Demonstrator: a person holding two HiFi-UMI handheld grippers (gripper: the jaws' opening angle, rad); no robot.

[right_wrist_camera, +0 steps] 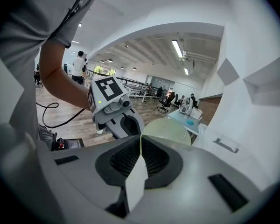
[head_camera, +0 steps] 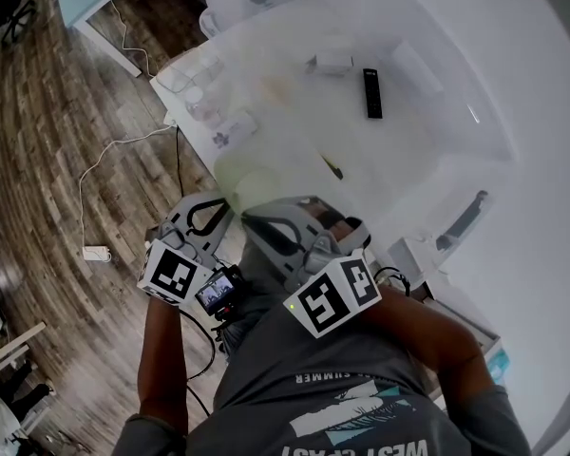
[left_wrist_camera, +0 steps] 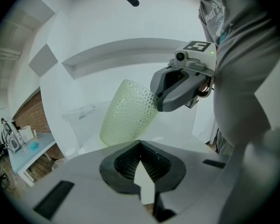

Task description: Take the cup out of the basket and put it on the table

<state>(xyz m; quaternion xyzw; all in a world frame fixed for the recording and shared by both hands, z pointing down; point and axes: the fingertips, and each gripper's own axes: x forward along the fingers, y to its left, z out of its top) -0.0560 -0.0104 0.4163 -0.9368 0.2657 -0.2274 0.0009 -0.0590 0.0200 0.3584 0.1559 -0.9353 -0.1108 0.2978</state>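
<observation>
A pale green dimpled cup [head_camera: 239, 172] [left_wrist_camera: 128, 111] hangs tilted in the air, with my right gripper [head_camera: 255, 222] [left_wrist_camera: 157, 104] shut on its rim. In the right gripper view the cup [right_wrist_camera: 170, 131] shows just past the closed jaws, and its thin wall is pinched between the pads. My left gripper [head_camera: 209, 213] [right_wrist_camera: 123, 125] is close beside the cup on the left, its jaws together with nothing between them. The big white basket [head_camera: 475, 150] with grey handles lies beyond the cup and is washed out by glare.
A black bar-shaped object [head_camera: 371, 93] and a small white box [head_camera: 332, 63] lie in the bright white area. Clear containers [head_camera: 198, 85] stand at the table's left end. A cable and a white adapter [head_camera: 95, 253] are on the wood floor to the left.
</observation>
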